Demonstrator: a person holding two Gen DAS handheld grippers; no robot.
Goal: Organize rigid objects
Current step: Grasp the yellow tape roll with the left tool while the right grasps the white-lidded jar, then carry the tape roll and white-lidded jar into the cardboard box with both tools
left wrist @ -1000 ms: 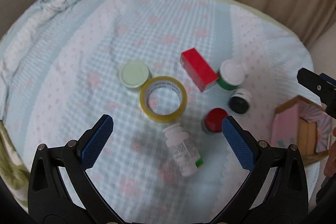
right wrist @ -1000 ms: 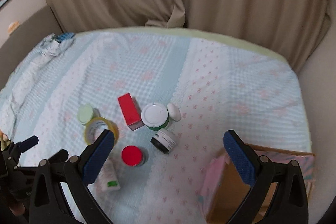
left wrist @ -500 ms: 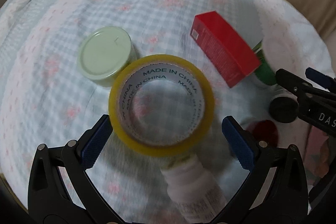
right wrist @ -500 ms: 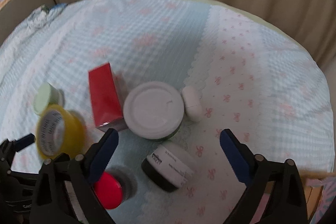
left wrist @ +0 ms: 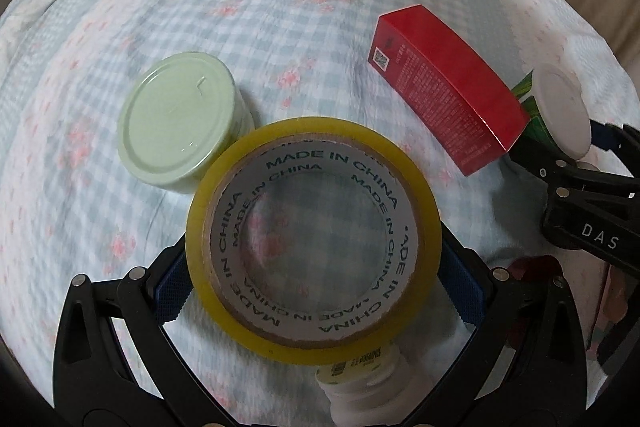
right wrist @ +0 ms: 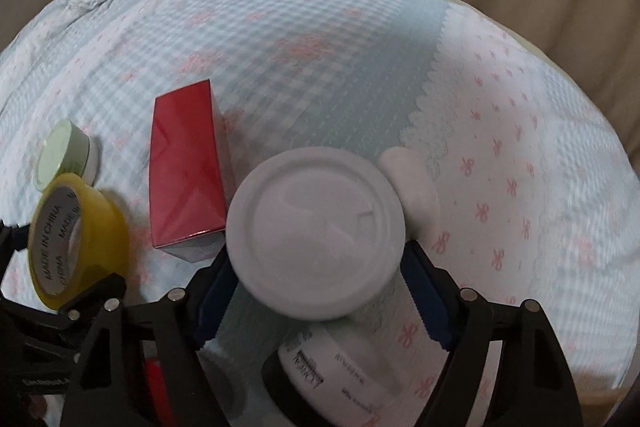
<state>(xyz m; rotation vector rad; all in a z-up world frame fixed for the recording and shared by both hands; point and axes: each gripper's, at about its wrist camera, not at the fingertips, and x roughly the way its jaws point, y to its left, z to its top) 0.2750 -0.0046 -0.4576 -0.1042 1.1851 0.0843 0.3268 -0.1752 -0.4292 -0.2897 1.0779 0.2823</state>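
Note:
A yellow tape roll (left wrist: 316, 343) lies flat on the checked bedspread (left wrist: 280, 7), and my left gripper (left wrist: 316, 291) stands open around it, one blue pad close to each side. The white-lidded green jar (right wrist: 316, 235) sits between the pads of my right gripper (right wrist: 320, 301), whose jaws are closing. The wide lid hides whether the pads touch the jar body. A red box (left wrist: 444, 83) lies between the two spots. From the left wrist view, the right gripper (left wrist: 580, 187) shows beside the same jar (left wrist: 560, 115).
A pale green lidded jar (left wrist: 176, 123) touches the tape roll's far left. A white bottle (left wrist: 360, 387) lies just below the roll. A black-and-white jar (right wrist: 332, 371), a red-lidded jar (right wrist: 154, 383) and a small white oval piece (right wrist: 412, 183) crowd the white-lidded jar. Curtains hang behind.
Both grippers have come down close to the bedspread. The left one now straddles the tape roll. The right one has narrowed its jaws around the white-lidded jar.

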